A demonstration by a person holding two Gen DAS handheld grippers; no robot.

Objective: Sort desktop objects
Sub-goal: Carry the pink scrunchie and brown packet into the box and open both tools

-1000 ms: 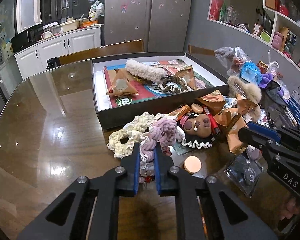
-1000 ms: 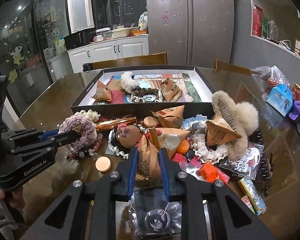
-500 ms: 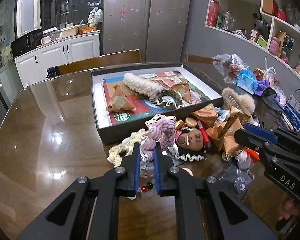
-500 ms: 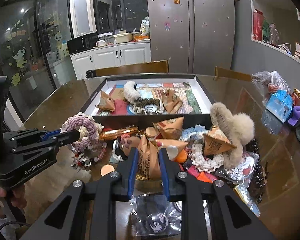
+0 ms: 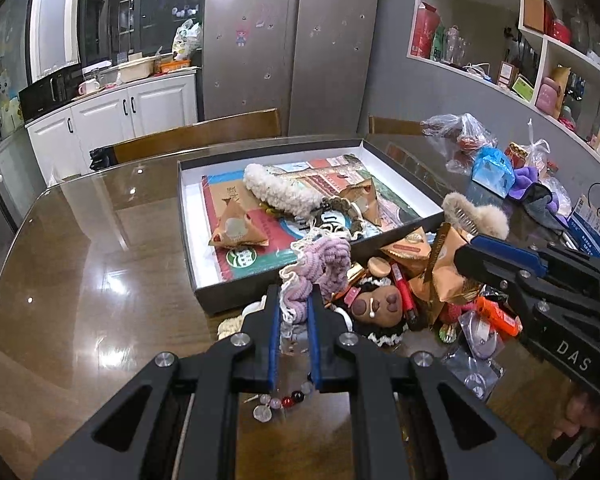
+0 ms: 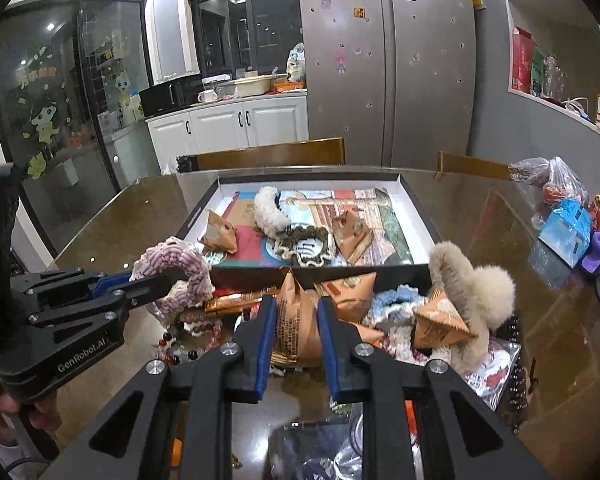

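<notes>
**Left wrist view: both claws loaded, box just beyond**

Left wrist view shows the left claw clamped on the pink crocheted scrunchie, a bead string dangling beneath. The right claw grips a brown triangular snack packet above the clutter. The box lies just beyond on the worktop — clear its near wall, then release each item over bare lining.

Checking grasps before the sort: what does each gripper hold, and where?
Left gripper: pink crocheted scrunchie, by its near loop. Right gripper: brown pyramid-shaped snack packet, across its middle.
</notes>
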